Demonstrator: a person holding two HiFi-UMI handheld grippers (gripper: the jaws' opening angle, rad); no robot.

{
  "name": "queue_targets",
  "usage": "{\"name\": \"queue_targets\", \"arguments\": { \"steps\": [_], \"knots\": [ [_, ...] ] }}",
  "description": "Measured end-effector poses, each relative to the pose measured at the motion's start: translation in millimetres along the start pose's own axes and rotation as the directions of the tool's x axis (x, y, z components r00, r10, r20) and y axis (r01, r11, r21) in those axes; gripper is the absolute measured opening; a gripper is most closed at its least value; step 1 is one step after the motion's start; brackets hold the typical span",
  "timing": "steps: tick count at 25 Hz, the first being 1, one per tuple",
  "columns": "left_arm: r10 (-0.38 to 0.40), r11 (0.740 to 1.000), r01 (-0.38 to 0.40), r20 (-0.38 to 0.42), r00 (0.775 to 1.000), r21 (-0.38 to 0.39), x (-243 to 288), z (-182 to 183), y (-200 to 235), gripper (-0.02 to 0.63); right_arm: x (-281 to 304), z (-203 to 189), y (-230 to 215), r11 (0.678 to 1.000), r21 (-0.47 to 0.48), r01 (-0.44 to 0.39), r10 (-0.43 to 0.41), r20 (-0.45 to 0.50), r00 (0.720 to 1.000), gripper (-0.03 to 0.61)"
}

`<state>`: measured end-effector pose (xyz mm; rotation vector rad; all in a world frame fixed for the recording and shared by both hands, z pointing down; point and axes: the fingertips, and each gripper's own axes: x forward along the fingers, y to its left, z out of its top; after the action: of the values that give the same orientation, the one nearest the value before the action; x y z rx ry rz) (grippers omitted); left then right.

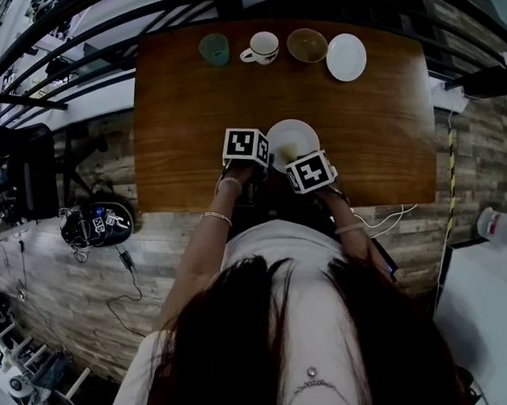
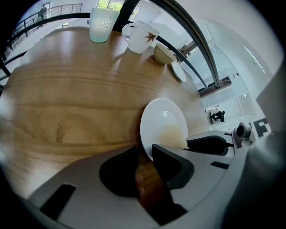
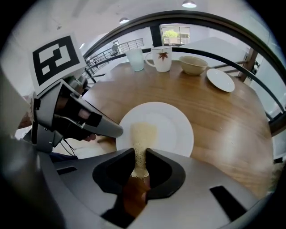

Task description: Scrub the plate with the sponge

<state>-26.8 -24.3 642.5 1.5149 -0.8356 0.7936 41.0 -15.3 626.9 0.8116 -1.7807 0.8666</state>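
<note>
A white plate (image 1: 298,134) lies near the wooden table's front edge. My left gripper (image 2: 146,156) is shut on the plate's (image 2: 163,120) near rim, which passes between its jaws. In the right gripper view this left gripper (image 3: 111,131) reaches the plate (image 3: 172,129) from the left. My right gripper (image 3: 140,163) is shut on a pale yellow sponge (image 3: 143,134). The sponge's free end lies flat on the plate's near-left part. In the head view both marker cubes sit side by side over the plate's near edge and hide the jaws.
Along the far edge of the table (image 1: 187,115) stand a green cup (image 1: 214,48), a white mug (image 1: 262,47), a tan bowl (image 1: 307,45) and a small white plate (image 1: 346,57). A railing runs behind the table. The person's body is at the front edge.
</note>
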Motion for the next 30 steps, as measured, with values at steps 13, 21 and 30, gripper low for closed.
{"name": "queue_targets", "arguments": {
  "steps": [13, 21, 30],
  "knots": [
    [0.004, 1.000, -0.004, 0.000, 1.000, -0.009, 0, -1, 1, 0.104, 1, -7, 3, 0.995, 0.102, -0.013, 0.013, 0.006, 1.000, 0.092],
    [0.008, 1.000, -0.008, -0.003, 1.000, -0.004, 0, -1, 0, 0.104, -24, -27, -51, 0.973, 0.204, 0.106, -0.109, 0.005, 0.994, 0.092],
    [0.012, 1.000, -0.012, -0.003, 1.000, -0.013, 1, 0, 0, 0.104, -28, -31, -47, 0.972, 0.218, 0.091, -0.096, 0.011, 0.995, 0.092]
  ]
}}
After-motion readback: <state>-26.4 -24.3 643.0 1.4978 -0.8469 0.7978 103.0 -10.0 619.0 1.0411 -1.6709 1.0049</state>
